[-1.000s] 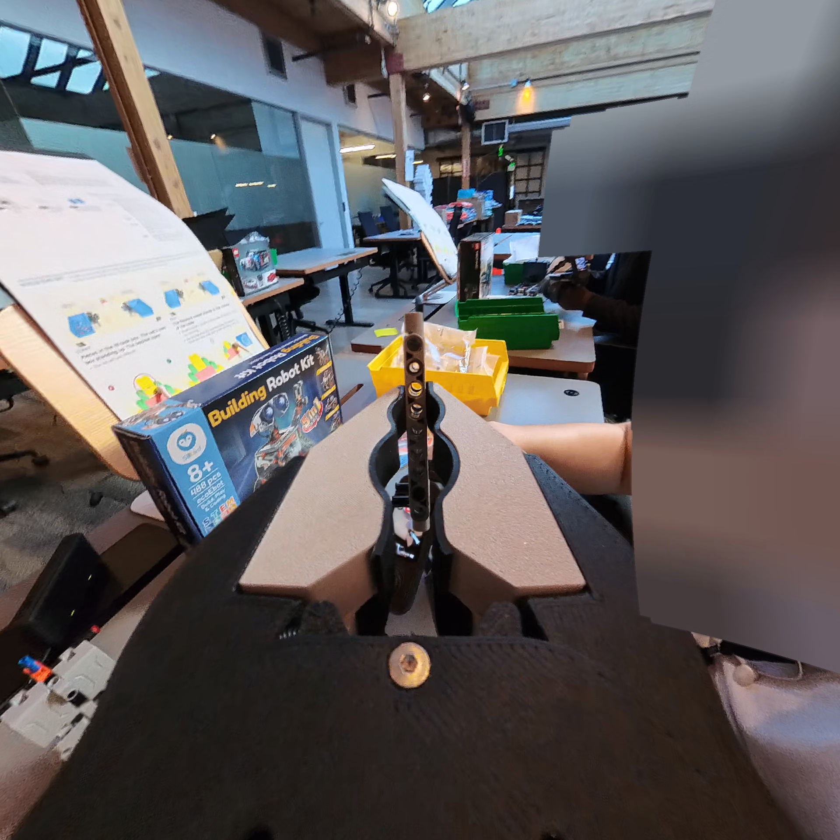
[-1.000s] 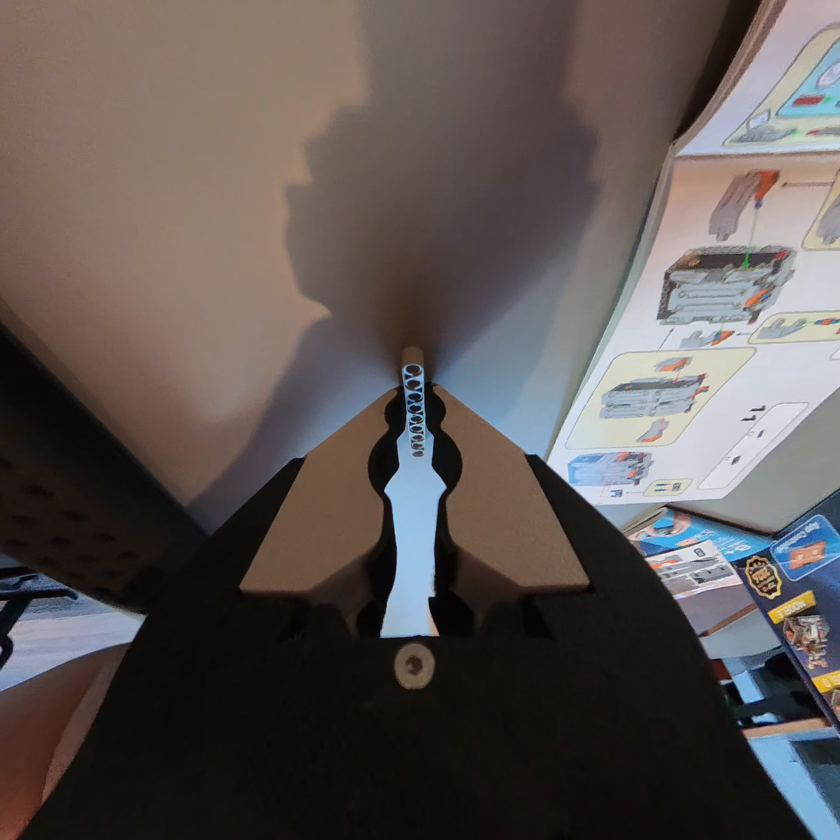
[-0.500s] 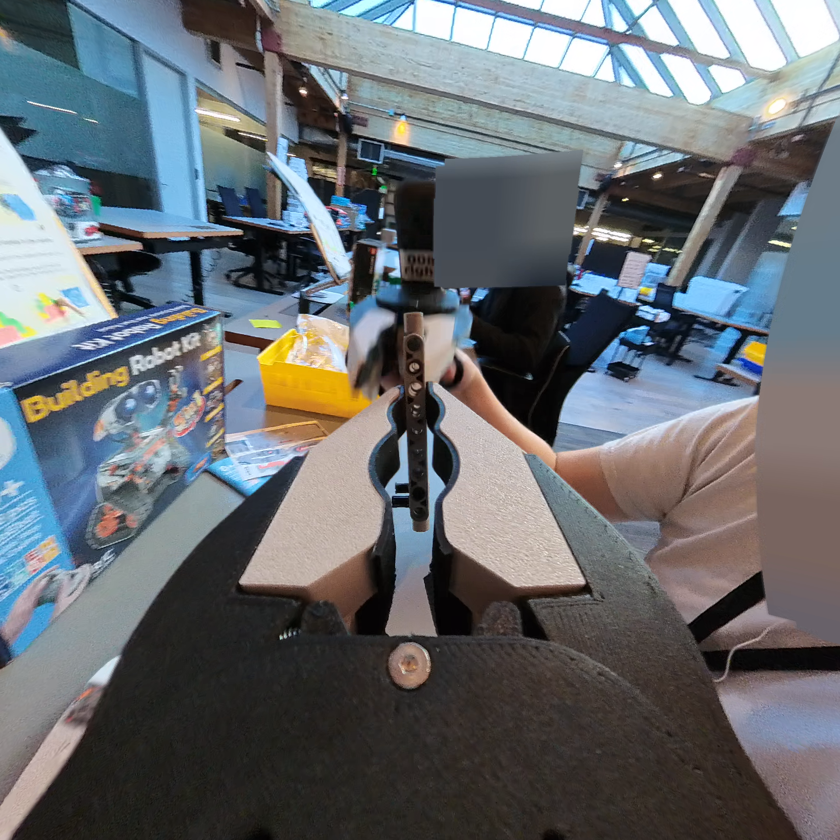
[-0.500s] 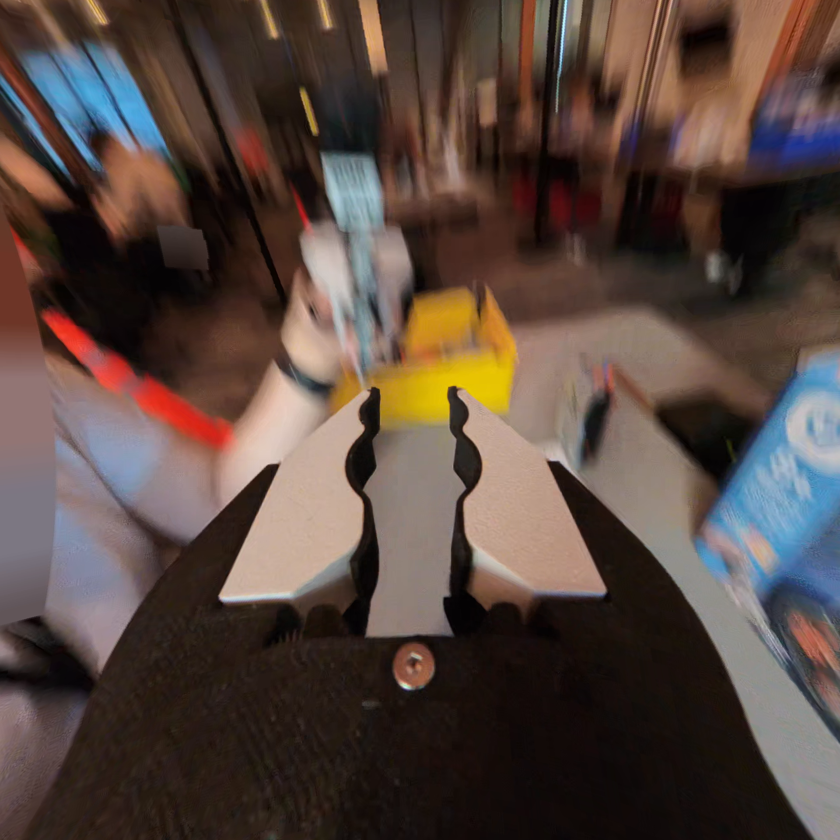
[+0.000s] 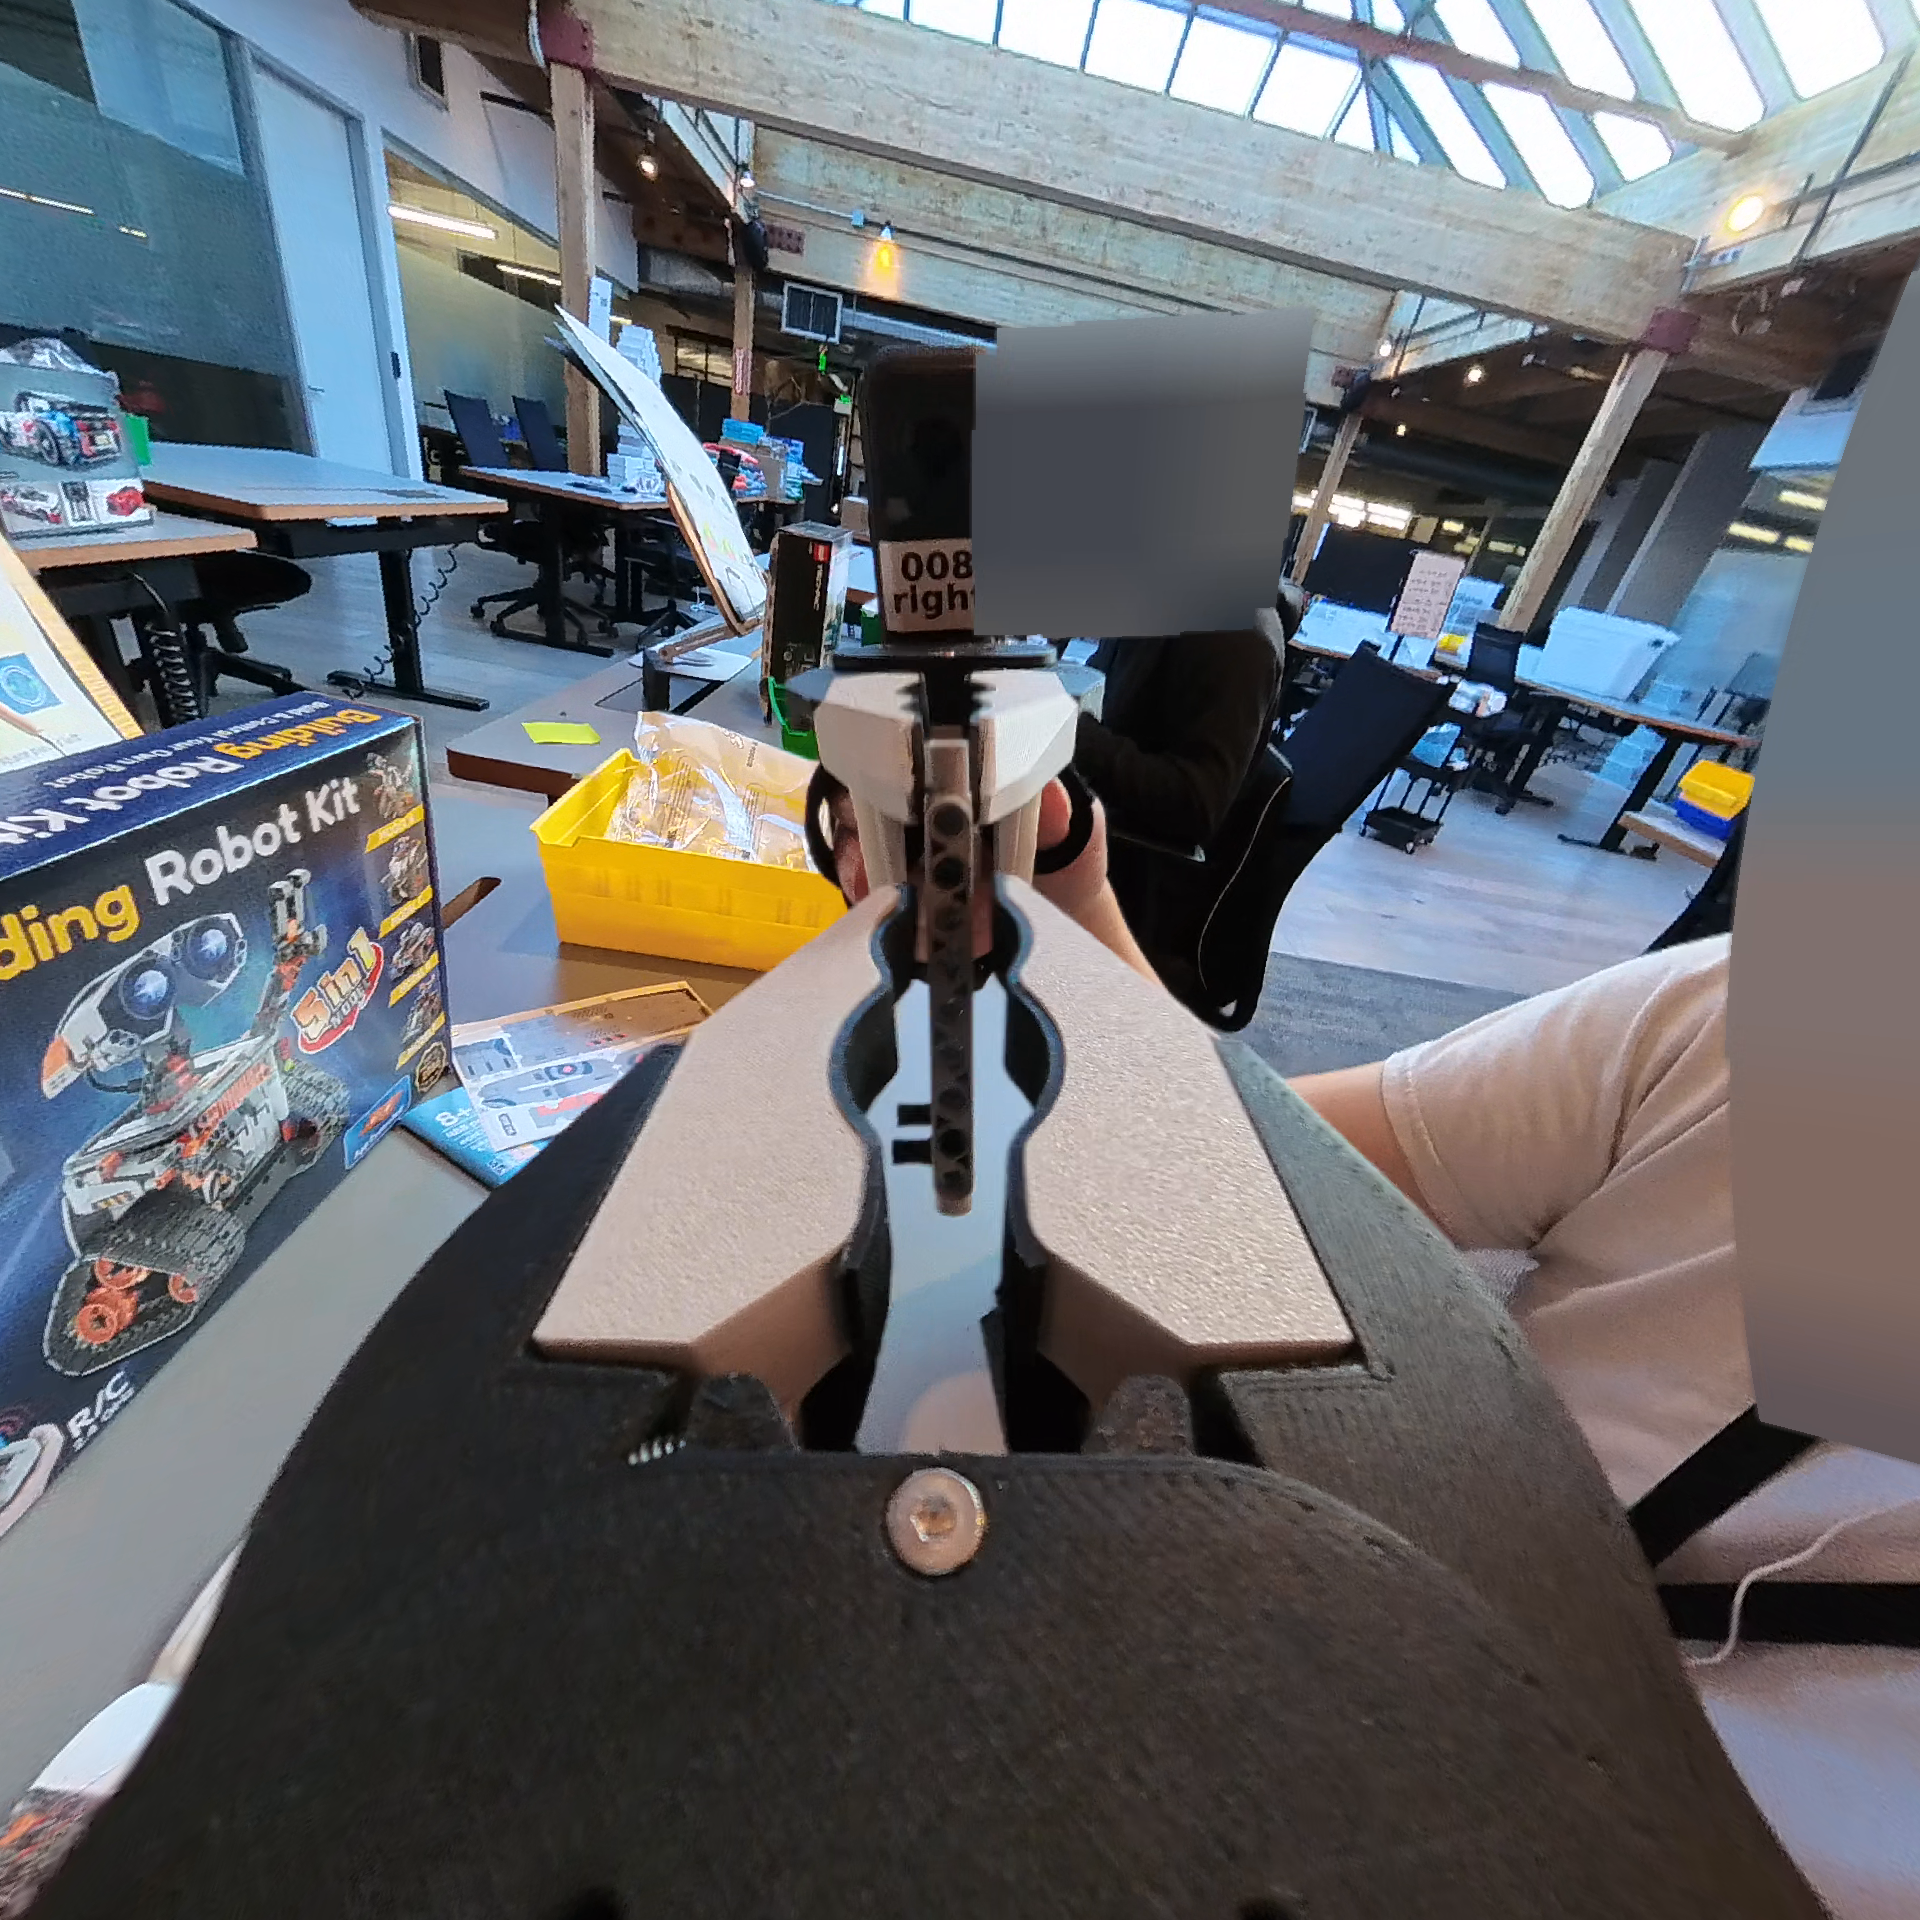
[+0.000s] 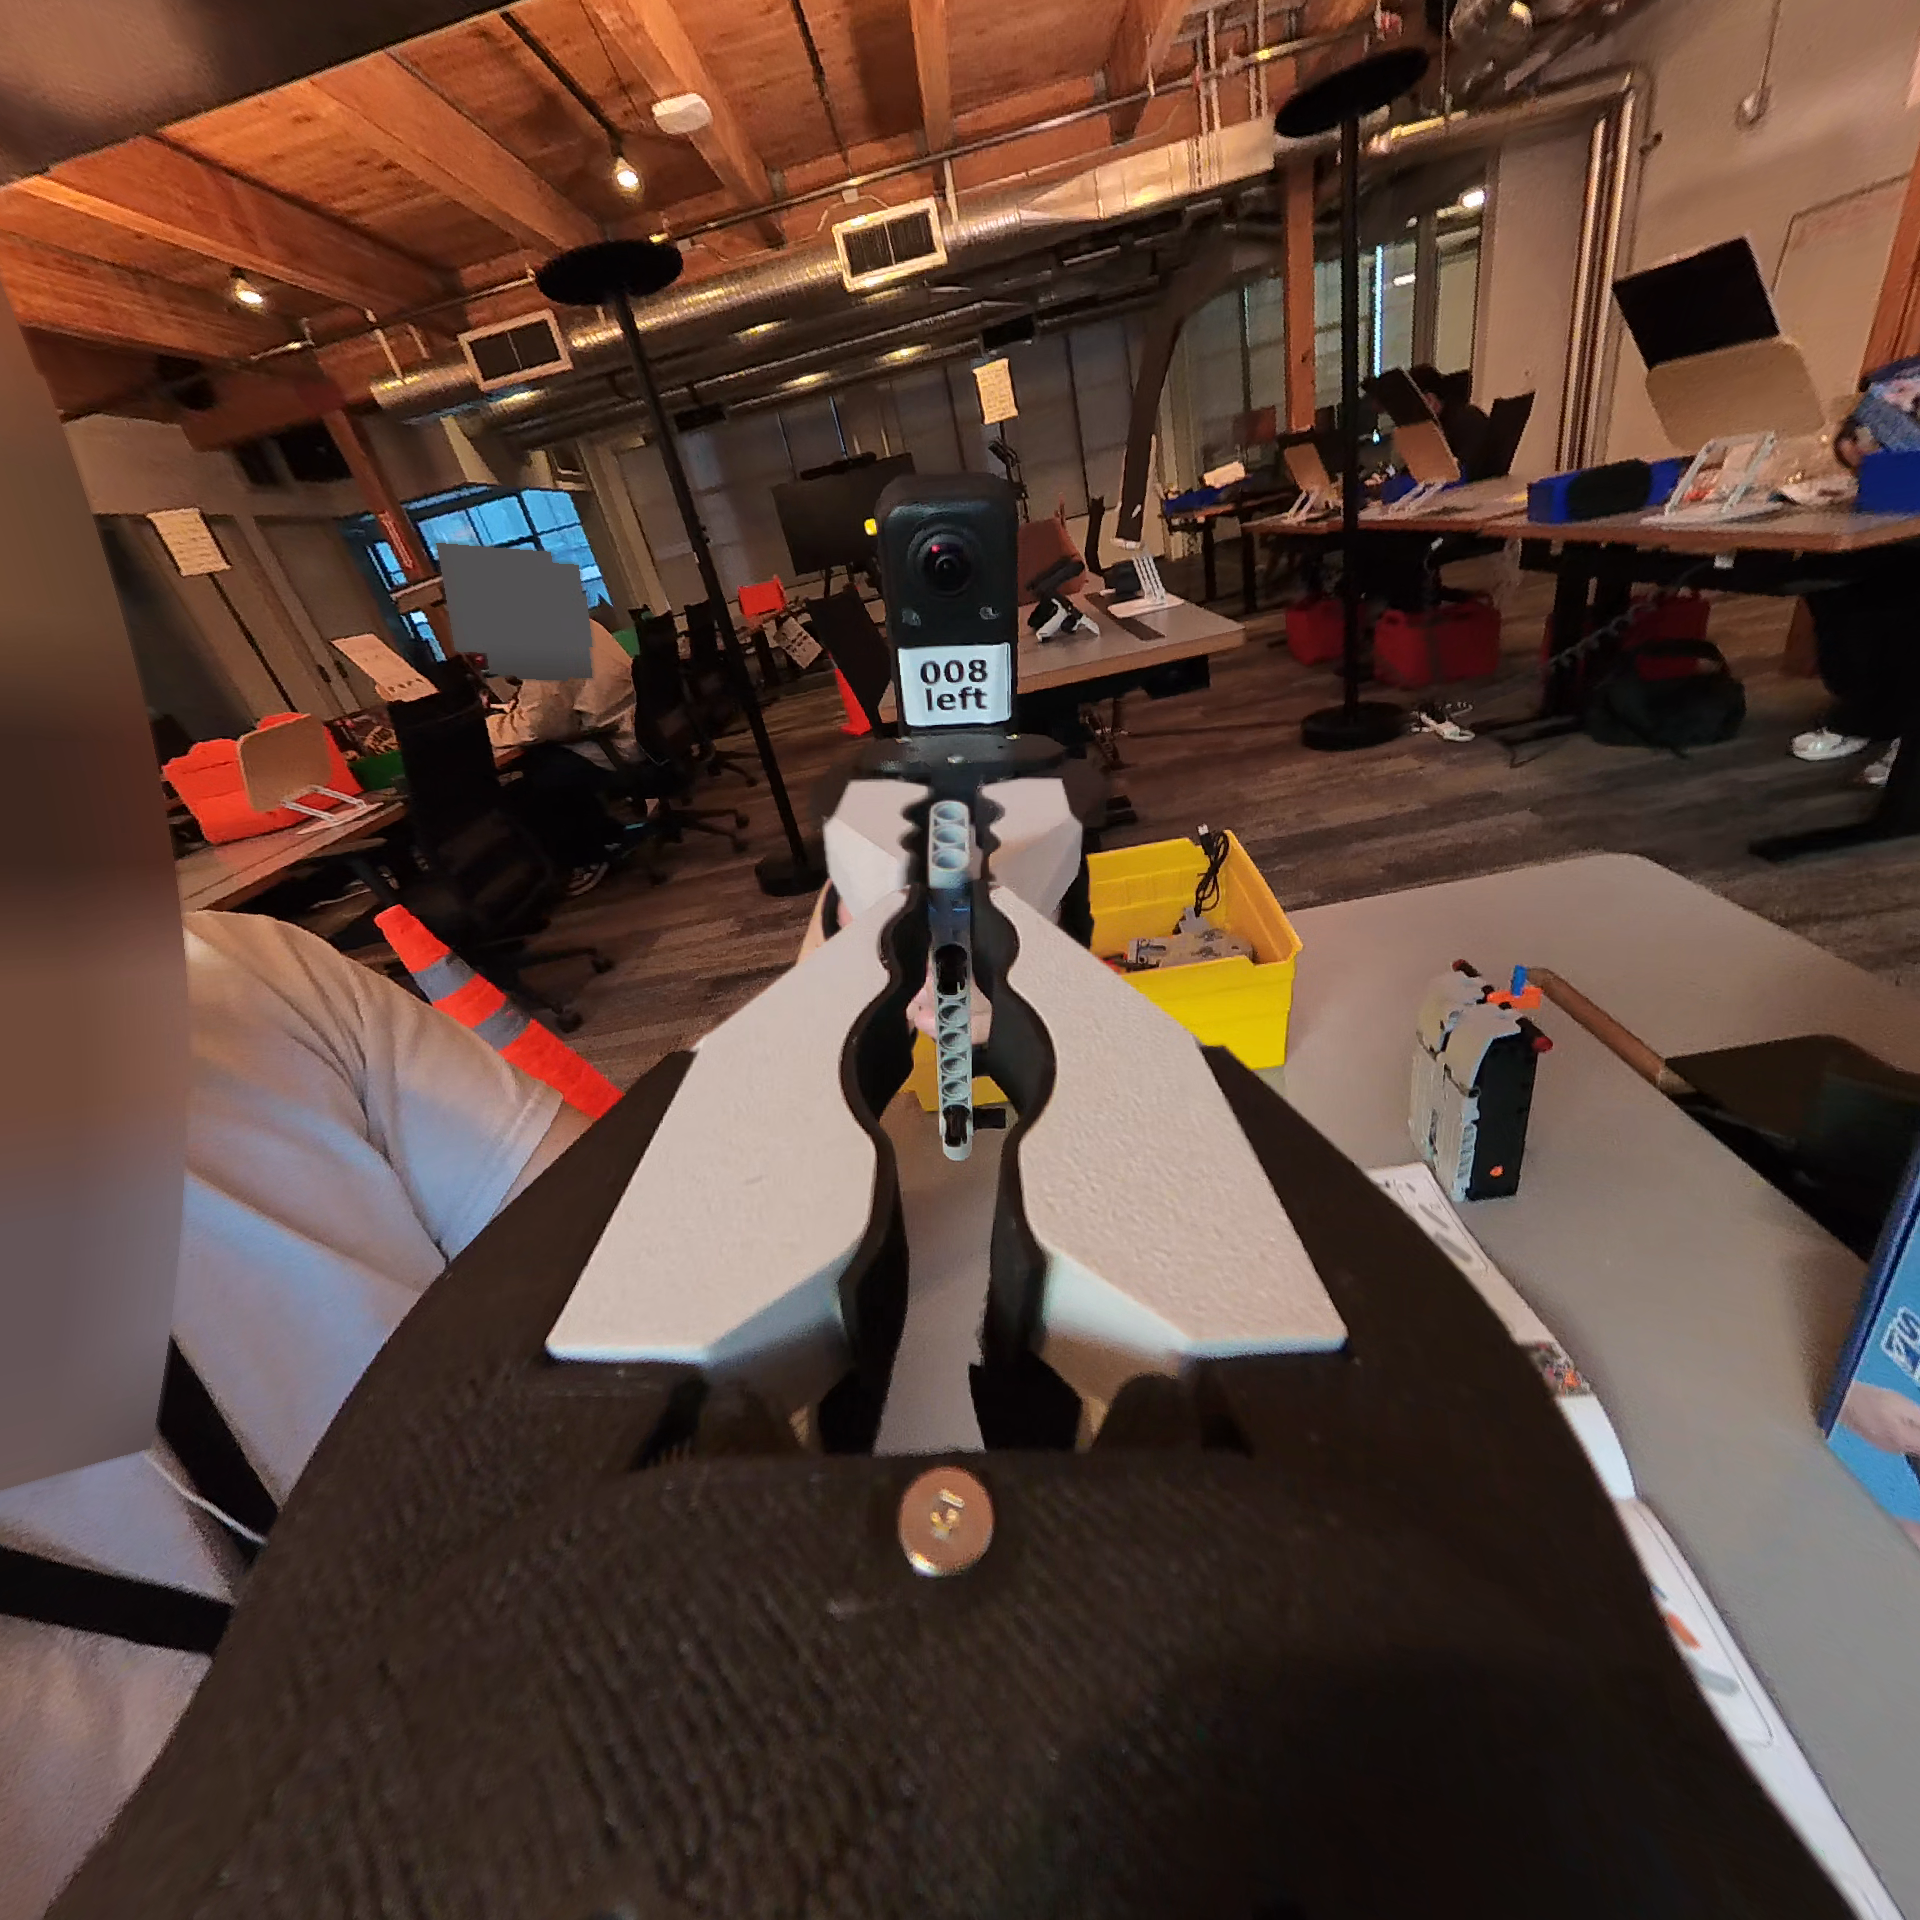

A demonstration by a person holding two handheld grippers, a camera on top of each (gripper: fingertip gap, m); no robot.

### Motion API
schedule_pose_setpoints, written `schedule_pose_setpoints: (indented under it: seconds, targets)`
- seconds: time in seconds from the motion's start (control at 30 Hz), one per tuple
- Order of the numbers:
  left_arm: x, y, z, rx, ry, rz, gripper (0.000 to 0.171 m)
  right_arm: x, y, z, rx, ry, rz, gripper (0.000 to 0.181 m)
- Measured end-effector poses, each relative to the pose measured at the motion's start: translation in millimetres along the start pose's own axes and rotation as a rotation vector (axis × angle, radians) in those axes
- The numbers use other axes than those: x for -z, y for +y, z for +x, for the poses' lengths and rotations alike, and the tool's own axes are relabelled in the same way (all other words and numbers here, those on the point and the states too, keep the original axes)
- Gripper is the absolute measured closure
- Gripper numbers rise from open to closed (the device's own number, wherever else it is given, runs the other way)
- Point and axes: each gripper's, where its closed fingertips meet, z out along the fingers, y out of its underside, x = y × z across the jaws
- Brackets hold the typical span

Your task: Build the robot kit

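Observation:
My left gripper (image 5: 951, 904) is shut on a grey beam (image 5: 951, 1039) with a row of holes, which runs straight out along its fingers. My right gripper (image 6: 951, 914) faces it nose to nose and is shut on the same beam (image 6: 956, 1039). Both are held in the air above the table's near edge. In the left wrist view the right gripper (image 5: 948, 821) covers the beam's far end. In the right wrist view the left gripper (image 6: 951, 842) closes around its far end. A hand shows behind each.
A blue robot kit box (image 5: 208, 997) stands to the left, with a yellow bin of bags (image 5: 675, 862) and a booklet (image 5: 561, 1060) behind. A small block assembly (image 6: 1470, 1081) and another yellow bin (image 6: 1195, 935) sit on the grey table (image 6: 1621, 1278). The person's white sleeve (image 5: 1558, 1122) is close by.
My right gripper let go of a light beam, opened and swung round to face the left. It has now closed on the beam that the left gripper holds. The left gripper turned right.

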Motion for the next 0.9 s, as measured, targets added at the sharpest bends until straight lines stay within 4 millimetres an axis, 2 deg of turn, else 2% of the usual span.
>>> schedule_pose_setpoints:
  seconds: [0.1,0.2,0.5,0.53,0.57,0.6,0.63,0.67,0.73,0.83,0.87,0.9]
  targets:
    - [1.4,-2.4,2.0,0.025,0.011,0.017,0.157,-3.2,5.5,-1.5,-0.017,-0.005,-0.024,0.175]
    - [0.0,1.1,4.2,0.012,0.008,-0.011,0.166,-5.4,9.3,-4.7,-0.009,-0.005,-0.049,0.174]
    - [-2.7,13.8,5.5,0.005,0.025,-0.098,0.167,-2.9,16.4,-4.5,0.051,0.052,-0.116,0.174]
    - [-1.2,14.5,2.2,-0.002,0.006,-0.109,0.167,-0.1,16.4,-3.1,0.1,0.077,-0.125,0.167]
    - [2.7,12.2,-3.1,-0.001,-0.027,-0.099,0.167,6.4,14.4,-0.3,0.17,0.12,-0.128,0.149]
    - [9.8,7.3,-7.2,0.011,-0.05,-0.069,0.167,17.2,15.4,8.6,0.247,0.2,-0.156,0.144]
    - [19.0,1.4,-8.4,0.026,-0.056,-0.032,0.167,27.9,25.3,17.1,0.302,0.256,-0.235,0.149]
    - [29.7,-3.6,-8.8,0.032,-0.06,-0.005,0.167,33.1,48.2,17.4,0.302,0.229,-0.364,0.152]
    - [51.7,-10.9,-13.2,0.019,-0.105,0.033,0.167,29.4,111.7,12.3,0.25,0.114,-0.627,0.151]
    - [79.9,-21.5,-16.3,0.003,-0.169,0.095,0.167,36.5,220.7,22.5,0.415,0.046,-1.054,0.154]
    - [86.7,-23.6,-14.7,0.001,-0.173,0.109,0.167,35.7,242.7,22.0,0.437,0.012,-1.11,0.156]
    - [92.8,-25.3,-13.4,-0.004,-0.182,0.12,0.167,32.2,255.7,23.0,0.424,-0.005,-1.128,0.157]
